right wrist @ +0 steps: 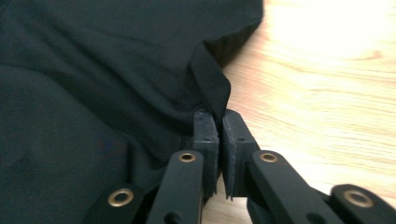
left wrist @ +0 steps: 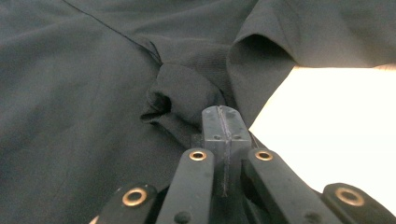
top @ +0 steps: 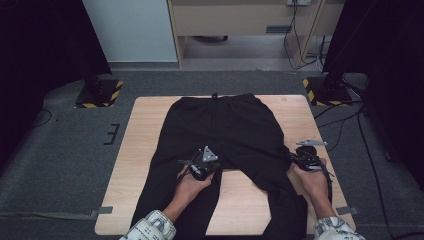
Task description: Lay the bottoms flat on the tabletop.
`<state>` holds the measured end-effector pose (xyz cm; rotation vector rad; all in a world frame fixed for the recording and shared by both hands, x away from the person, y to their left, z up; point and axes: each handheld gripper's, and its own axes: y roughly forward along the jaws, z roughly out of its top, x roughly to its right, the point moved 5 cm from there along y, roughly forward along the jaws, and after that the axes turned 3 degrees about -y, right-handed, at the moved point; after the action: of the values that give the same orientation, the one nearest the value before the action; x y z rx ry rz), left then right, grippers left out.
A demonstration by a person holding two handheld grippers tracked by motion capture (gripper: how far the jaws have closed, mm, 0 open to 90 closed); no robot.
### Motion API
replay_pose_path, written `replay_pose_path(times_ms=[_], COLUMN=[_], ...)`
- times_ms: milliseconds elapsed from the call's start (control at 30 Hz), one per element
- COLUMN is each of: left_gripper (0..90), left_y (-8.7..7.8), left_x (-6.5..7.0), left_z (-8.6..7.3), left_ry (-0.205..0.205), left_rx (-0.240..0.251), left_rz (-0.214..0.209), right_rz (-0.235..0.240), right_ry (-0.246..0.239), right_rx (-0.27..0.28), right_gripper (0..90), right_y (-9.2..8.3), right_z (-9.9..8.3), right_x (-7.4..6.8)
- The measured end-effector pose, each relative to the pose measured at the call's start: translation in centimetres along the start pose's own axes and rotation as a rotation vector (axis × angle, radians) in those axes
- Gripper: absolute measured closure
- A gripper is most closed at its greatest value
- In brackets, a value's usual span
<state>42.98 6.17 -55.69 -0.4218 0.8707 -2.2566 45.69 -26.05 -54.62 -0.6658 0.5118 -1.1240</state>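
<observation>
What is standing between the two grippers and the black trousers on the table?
Nothing visible does. The left gripper is already shut on a bunch of the black trousers at the crotch, and the right gripper pinches a fold at the outer edge of one leg. Bare wooden table lies around the cloth.
</observation>
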Motion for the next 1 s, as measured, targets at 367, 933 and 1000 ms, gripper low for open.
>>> replay_pose_path(times_ms=[367,933,1000], left_gripper=[69.9,51.0,50.8], left_y=[-1.7,3.1,4.0], left_x=[0.7,3.7,3.5], left_z=[1.1,5.5,5.5], left_ry=[-0.008,0.046,0.051], left_rx=[0.083,0.058,0.038], left_rz=[0.026,0.019,0.022], right_rz=[0.03,0.115,0.125], right_ry=[-0.016,-0.125,-0.154], right_rx=[0.046,-0.018,-0.015], right_gripper=[36.5,53.9,62.5], right_y=[-2.6,-4.8,-4.5], right_z=[-1.6,-6.8,-6.9], right_x=[-0.6,-4.1,-4.6])
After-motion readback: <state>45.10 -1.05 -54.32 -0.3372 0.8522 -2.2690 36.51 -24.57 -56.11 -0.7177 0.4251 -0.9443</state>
